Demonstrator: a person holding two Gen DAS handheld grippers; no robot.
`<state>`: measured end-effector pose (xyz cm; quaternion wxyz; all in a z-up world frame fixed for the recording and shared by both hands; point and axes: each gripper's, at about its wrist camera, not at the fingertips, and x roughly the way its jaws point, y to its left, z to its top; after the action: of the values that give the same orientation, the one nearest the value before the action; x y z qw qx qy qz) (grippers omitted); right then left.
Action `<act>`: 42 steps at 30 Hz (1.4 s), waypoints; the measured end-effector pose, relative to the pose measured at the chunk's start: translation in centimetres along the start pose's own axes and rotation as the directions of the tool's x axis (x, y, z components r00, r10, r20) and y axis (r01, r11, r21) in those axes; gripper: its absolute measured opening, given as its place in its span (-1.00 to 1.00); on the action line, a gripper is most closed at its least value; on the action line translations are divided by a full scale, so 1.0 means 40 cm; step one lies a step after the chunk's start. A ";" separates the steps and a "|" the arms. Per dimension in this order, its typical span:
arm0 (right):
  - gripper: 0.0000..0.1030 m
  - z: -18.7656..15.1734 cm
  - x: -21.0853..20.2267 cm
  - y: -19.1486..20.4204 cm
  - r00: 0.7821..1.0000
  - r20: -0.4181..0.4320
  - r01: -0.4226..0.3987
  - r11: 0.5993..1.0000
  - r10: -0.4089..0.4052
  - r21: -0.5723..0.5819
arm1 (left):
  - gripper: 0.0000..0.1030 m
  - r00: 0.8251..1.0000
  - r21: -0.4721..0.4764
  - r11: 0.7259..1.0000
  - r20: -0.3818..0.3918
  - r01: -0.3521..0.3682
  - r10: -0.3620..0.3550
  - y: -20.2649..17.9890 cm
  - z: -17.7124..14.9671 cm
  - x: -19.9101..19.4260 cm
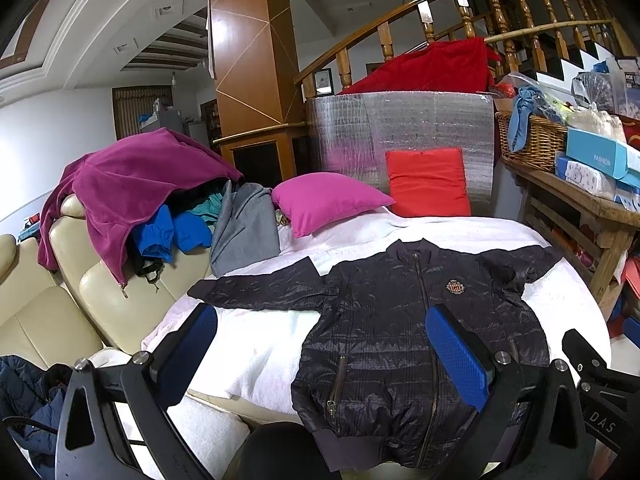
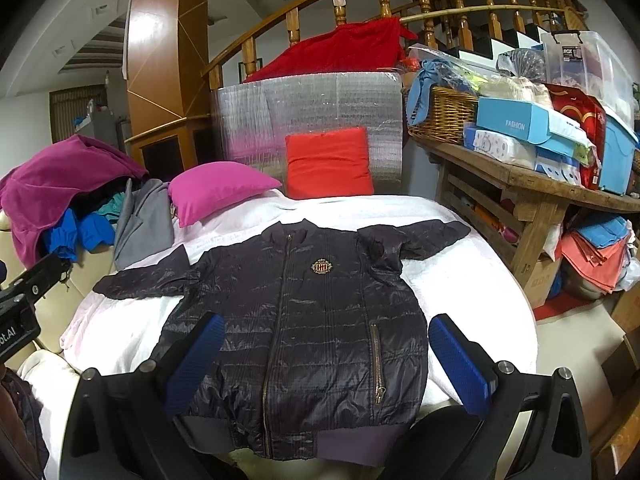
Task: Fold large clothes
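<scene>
A dark navy quilted jacket (image 1: 384,320) (image 2: 312,320) lies face up and zipped on a white blanket (image 1: 256,340) (image 2: 472,280), both sleeves spread out to the sides. A gold crest sits on its chest. My left gripper (image 1: 320,356) hovers open above the jacket's lower left part, its blue pads wide apart and empty. My right gripper (image 2: 332,360) hangs open over the jacket's lower half, one pad near each side of the hem, nothing held.
A heap of clothes (image 1: 132,192) lies on the cream sofa (image 1: 44,320) at left. A pink pillow (image 1: 328,200) and a red cushion (image 1: 428,184) rest behind the jacket. A wooden table (image 2: 532,184) with boxes and a wicker basket (image 2: 444,114) stands at right.
</scene>
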<state>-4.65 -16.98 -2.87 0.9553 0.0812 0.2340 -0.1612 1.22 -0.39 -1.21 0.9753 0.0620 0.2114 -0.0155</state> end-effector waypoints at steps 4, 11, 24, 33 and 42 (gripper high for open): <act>1.00 -0.002 0.001 -0.001 1.000 -0.001 0.000 1.000 0.000 0.000 | 1.00 1.000 0.002 1.000 -0.002 0.001 -0.001 0.000 -0.003 0.002; 1.00 -0.004 0.003 0.001 1.000 -0.004 0.003 1.000 -0.003 -0.005 | 1.00 1.000 0.001 1.000 -0.003 0.004 -0.004 -0.001 -0.006 0.004; 1.00 -0.002 0.012 0.001 1.000 -0.016 0.006 1.000 -0.007 -0.009 | 1.00 1.000 -0.005 1.000 -0.013 0.006 -0.006 0.003 -0.002 0.015; 1.00 0.015 0.041 -0.017 0.999 -0.025 0.020 1.000 -0.020 -0.005 | 1.00 1.000 0.001 1.000 -0.024 0.013 -0.013 -0.013 0.004 0.043; 1.00 0.051 0.145 -0.026 0.998 -0.055 0.031 1.000 -0.030 0.004 | 1.00 0.996 0.023 1.000 -0.085 0.002 0.000 -0.040 0.005 0.164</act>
<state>0.70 -19.99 -3.90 0.9457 0.0842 0.2612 -0.1739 7.18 -2.05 -3.93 0.9646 0.0740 0.2526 -0.0158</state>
